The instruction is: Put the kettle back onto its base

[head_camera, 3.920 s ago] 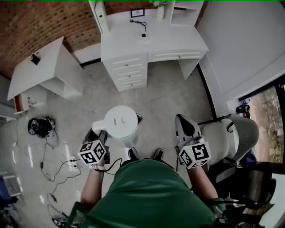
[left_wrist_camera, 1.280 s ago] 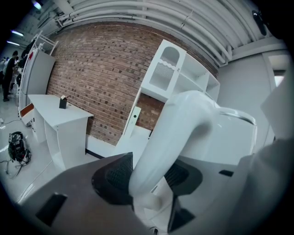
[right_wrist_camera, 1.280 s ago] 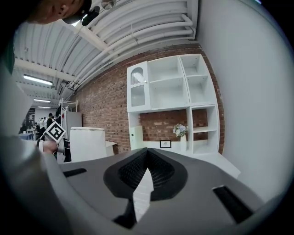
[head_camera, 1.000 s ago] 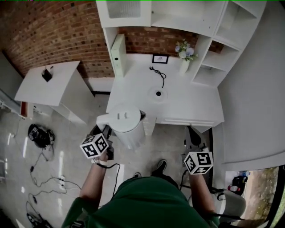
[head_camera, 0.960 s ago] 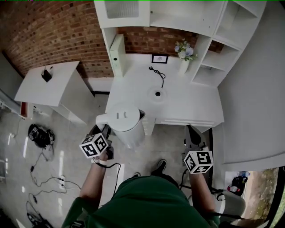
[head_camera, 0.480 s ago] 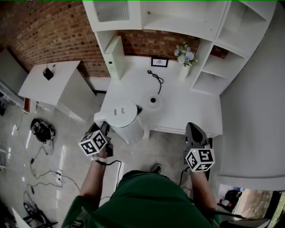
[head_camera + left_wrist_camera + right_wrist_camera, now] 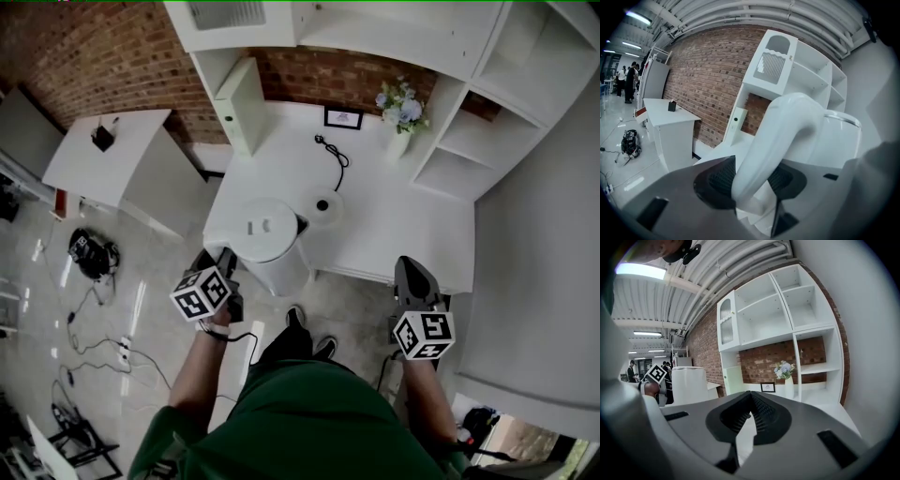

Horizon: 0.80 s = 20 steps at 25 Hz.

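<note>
The white kettle [image 7: 270,236] hangs at the front edge of the white desk [image 7: 394,220], carried by its handle [image 7: 761,150]. My left gripper [image 7: 222,262] is shut on that handle, with the dark pads pressing on both sides of it in the left gripper view. The round white base [image 7: 322,206] lies on the desk just right of and behind the kettle, and its black cord [image 7: 333,155] runs toward the wall. My right gripper [image 7: 413,278] is shut and holds nothing, in front of the desk's right part. In the right gripper view the kettle [image 7: 689,383] shows far left.
On the desk under the white shelves [image 7: 487,141] stand a vase of flowers [image 7: 401,112], a small picture frame [image 7: 343,118] and a white upright box [image 7: 246,103]. A low white table [image 7: 103,155] is at the left. Cables and a black object [image 7: 92,255] lie on the floor.
Both grippers and the kettle have come closer to the desk. The kettle, earlier over the floor in front of it, now overlaps its front edge beside the base.
</note>
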### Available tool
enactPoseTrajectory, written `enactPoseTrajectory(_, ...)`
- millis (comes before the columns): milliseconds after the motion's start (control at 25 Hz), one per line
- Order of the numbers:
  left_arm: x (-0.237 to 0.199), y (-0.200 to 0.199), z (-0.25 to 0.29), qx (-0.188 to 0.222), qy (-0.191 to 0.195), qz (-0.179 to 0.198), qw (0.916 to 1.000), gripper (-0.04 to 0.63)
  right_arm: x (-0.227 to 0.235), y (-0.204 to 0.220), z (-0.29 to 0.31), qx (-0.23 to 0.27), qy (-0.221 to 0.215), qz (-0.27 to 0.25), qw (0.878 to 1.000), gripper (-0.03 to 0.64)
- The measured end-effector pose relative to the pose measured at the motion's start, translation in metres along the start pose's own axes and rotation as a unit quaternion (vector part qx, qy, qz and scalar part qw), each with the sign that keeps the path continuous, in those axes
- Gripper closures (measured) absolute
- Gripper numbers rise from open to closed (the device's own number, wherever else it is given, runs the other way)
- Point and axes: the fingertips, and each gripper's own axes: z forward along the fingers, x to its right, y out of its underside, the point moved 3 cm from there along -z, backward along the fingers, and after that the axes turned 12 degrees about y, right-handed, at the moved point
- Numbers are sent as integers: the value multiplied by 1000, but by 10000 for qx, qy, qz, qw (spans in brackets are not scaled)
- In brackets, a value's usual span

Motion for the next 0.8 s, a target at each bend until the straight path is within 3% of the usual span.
enactPoseTrajectory(800,-21,-31,210,-181,805,523,9952,393,22,-20,172,-548,305,-233,9978,595)
